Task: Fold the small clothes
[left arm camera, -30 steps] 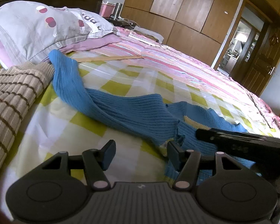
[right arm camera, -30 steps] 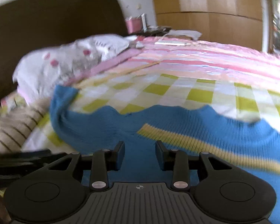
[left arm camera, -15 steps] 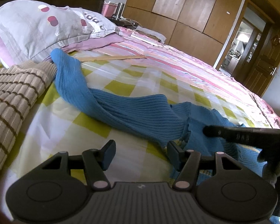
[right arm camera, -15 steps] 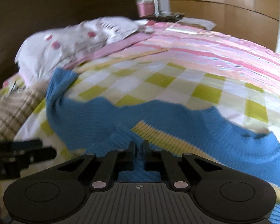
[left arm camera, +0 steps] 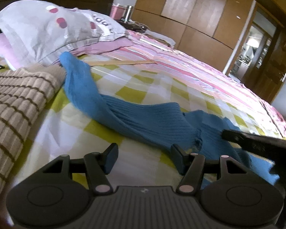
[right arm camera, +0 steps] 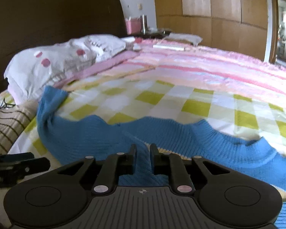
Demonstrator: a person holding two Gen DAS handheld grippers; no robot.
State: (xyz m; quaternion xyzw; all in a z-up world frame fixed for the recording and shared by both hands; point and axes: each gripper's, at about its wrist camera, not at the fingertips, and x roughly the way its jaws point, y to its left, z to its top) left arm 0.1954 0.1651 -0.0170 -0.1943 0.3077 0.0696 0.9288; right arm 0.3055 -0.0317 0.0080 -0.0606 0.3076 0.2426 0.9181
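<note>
Two claws held low, angled downward, side by side.

The left claw (left arm camera: 144, 157) is held with its jaws standing well apart and nothing between its fingers (left arm camera: 110, 157). The right claw (right arm camera: 143, 155) is seen with its jaws nearly together and opening, a fold of blue knit (right arm camera: 143, 164) pinched between them, apparently still pressed by the pads, though the frame is blurred.
</note>
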